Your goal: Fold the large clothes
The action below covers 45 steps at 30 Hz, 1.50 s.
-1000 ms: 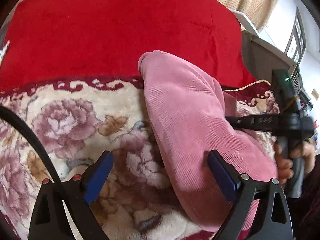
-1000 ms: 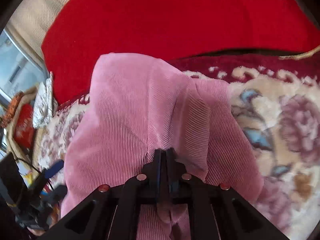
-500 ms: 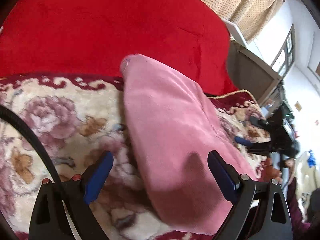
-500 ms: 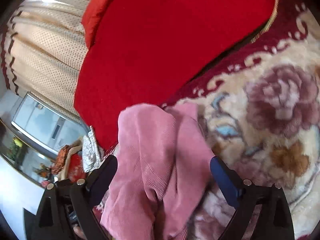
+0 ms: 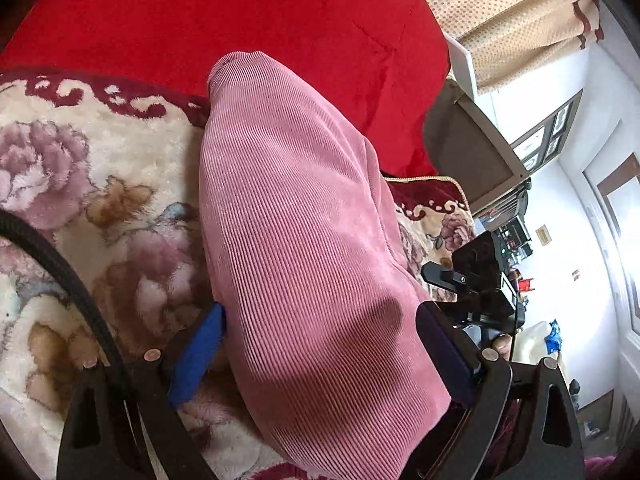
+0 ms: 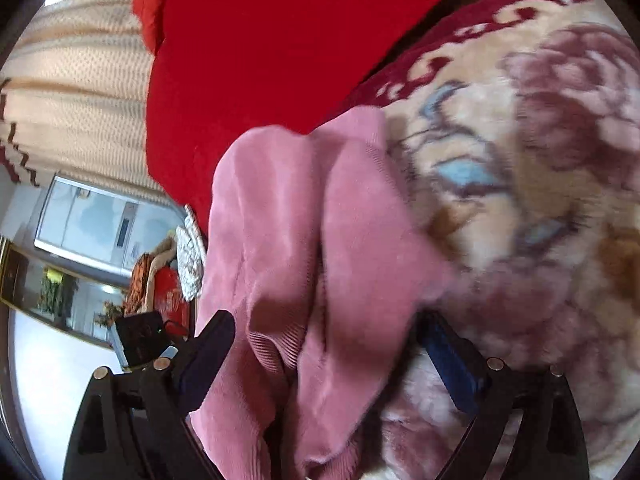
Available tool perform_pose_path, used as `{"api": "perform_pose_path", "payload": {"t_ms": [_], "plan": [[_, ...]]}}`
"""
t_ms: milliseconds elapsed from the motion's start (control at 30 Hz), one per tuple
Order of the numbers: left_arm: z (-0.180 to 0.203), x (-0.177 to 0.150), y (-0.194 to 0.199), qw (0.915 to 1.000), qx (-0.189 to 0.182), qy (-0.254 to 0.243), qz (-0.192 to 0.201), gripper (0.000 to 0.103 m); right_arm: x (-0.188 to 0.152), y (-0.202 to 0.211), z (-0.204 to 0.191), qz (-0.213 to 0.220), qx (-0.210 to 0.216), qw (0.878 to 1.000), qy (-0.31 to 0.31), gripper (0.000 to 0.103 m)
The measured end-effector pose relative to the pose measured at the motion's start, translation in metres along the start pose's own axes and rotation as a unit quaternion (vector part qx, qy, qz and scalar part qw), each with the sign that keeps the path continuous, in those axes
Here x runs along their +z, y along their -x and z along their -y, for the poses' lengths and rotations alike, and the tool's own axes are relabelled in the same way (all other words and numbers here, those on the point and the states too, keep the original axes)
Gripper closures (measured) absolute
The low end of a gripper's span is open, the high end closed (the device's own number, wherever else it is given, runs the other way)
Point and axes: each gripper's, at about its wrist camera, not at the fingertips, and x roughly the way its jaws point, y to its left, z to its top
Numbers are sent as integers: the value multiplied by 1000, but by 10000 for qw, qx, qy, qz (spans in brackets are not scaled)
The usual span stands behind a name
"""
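Observation:
A pink corduroy garment (image 5: pixel 304 240) lies folded in a long bundle on a floral blanket (image 5: pixel 100 200). My left gripper (image 5: pixel 320 320) is open, and the near end of the bundle lies between its blue pads without being pinched. In the right wrist view the same garment (image 6: pixel 280 240) shows its loose folds. My right gripper (image 6: pixel 328 320) is open too, its fingers wide on either side of the cloth. The right gripper (image 5: pixel 472 280) also shows beyond the garment in the left wrist view, held in a hand.
A red cover (image 5: pixel 240 20) spreads behind the blanket. Beige curtains (image 5: pixel 520 12) hang at the back right, above a grey bed end (image 5: pixel 472 152). Off the bed's left side stand a cabinet and a clutter of red and silver items (image 6: pixel 168 280).
My right gripper has opened and let go of the pink garment, then drawn back and rolled. The left gripper has turned a little and stays open over the bundle.

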Motion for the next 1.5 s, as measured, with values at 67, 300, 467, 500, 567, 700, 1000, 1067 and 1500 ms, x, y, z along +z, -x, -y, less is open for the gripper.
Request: {"api": "perform_pose_path", "payload": {"t_ms": [67, 300, 467, 500, 567, 700, 1000, 1067, 1500], "plan": [[1, 1, -3, 10000, 2, -20, -45, 6, 1, -10, -6, -76, 1, 9999, 90, 7], [7, 0, -10, 9998, 89, -170, -47, 6, 7, -53, -28, -202, 47, 9994, 264, 4], [19, -4, -11, 9986, 183, -474, 141, 17, 5, -65, -38, -104, -36, 9991, 411, 15], [22, -4, -12, 9979, 257, -573, 180, 21, 3, -64, -37, -82, -41, 9991, 407, 17], [29, -4, -11, 9955, 363, -820, 291, 30, 1, -62, -38, 26, -62, 9993, 362, 25], [35, -3, -8, 9938, 458, -924, 426, 35, -2, -60, -51, 202, -158, 9984, 496, 33], [49, -9, 32, 9848, 677, -1228, 1025, 40, -15, -43, -89, 703, 28, 9916, 1082, 39], [51, -11, 45, 9811, 767, -1308, 1203, 40, -19, -44, -103, 776, 132, 9890, 1250, 39], [37, -23, 102, 9685, 1141, -1314, 1780, 40, -43, -67, -155, 918, 558, 9786, 1756, 39]]}}
